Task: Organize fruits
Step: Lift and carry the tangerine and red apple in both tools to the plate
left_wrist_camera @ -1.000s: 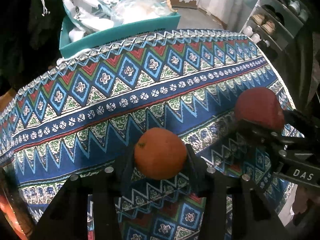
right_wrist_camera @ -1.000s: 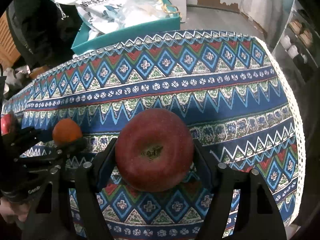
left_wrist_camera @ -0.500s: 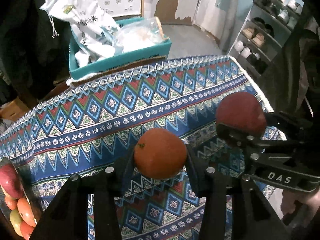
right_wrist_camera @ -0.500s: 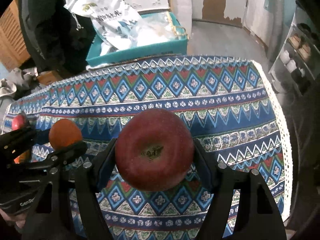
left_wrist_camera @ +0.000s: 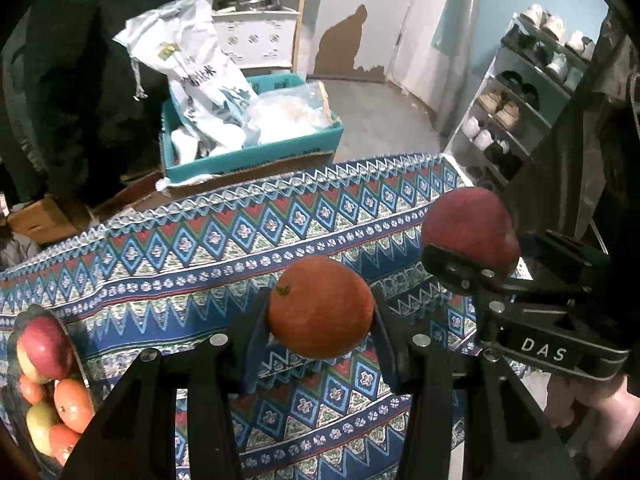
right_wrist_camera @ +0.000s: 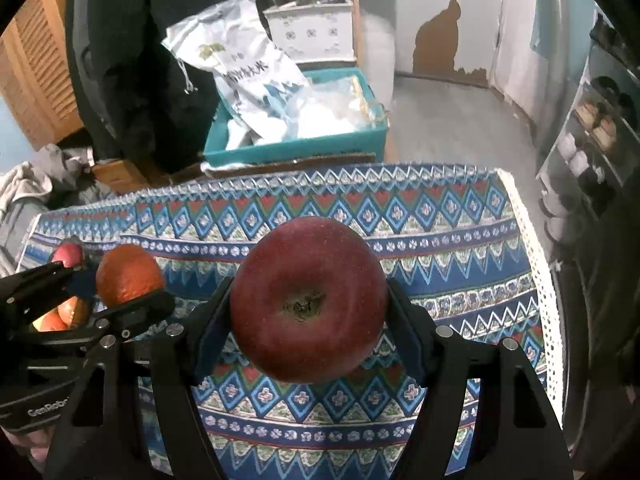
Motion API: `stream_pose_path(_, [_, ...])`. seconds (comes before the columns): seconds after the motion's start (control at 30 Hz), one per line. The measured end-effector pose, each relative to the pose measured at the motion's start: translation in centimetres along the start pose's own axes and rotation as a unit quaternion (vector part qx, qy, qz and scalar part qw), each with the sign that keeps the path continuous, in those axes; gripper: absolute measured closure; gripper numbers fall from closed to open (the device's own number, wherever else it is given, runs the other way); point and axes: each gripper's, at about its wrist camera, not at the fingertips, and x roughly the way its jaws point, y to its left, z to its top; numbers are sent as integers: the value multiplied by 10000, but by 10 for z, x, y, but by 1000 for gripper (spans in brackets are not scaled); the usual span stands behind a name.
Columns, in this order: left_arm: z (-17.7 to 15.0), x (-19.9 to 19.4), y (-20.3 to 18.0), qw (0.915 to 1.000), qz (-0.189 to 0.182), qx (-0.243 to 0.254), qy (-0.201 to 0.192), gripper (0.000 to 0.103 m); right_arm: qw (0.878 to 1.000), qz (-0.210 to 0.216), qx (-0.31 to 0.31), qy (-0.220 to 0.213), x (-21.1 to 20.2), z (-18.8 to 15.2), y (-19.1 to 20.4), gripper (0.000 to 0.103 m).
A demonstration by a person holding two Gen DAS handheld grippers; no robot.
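Orange (left_wrist_camera: 320, 307) pinched in left tongs (left_wrist_camera: 318, 316), apple (right_wrist_camera: 308, 300) in right tongs (right_wrist_camera: 310, 312) — both clamped

my left black two-finger gripper (left_wrist_camera: 320, 316) raised off the table, jaws clamped on a round orange (left_wrist_camera: 320, 307), my right black two-finger gripper (right_wrist_camera: 308, 312) level beside it, squeezing a dark red apple (right_wrist_camera: 308, 300), both claws pointing forward

A round orange (left_wrist_camera: 320, 306) with a small green stem nub was held above the tabletop (left_wrist_camera: 200, 248), and a dark red apple (right_wrist_camera: 308, 300) was held to its right, its stem hollow facing the camera. More apples and oranges (left_wrist_camera: 48, 384) lay heaped at the tabletop's left edge.
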Motion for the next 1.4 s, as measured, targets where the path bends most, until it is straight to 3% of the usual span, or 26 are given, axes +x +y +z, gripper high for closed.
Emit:
stream_pose_path(0.73, [-11,-93,43,9972,203,-332,-644,55,9972,322,-471,-486,-45,22,63,31])
stream_pose_path(1.4, [-50,-134,145,9874,740,-1187,-740,55,9895,926,-1028,-408,-30,33,161,31])
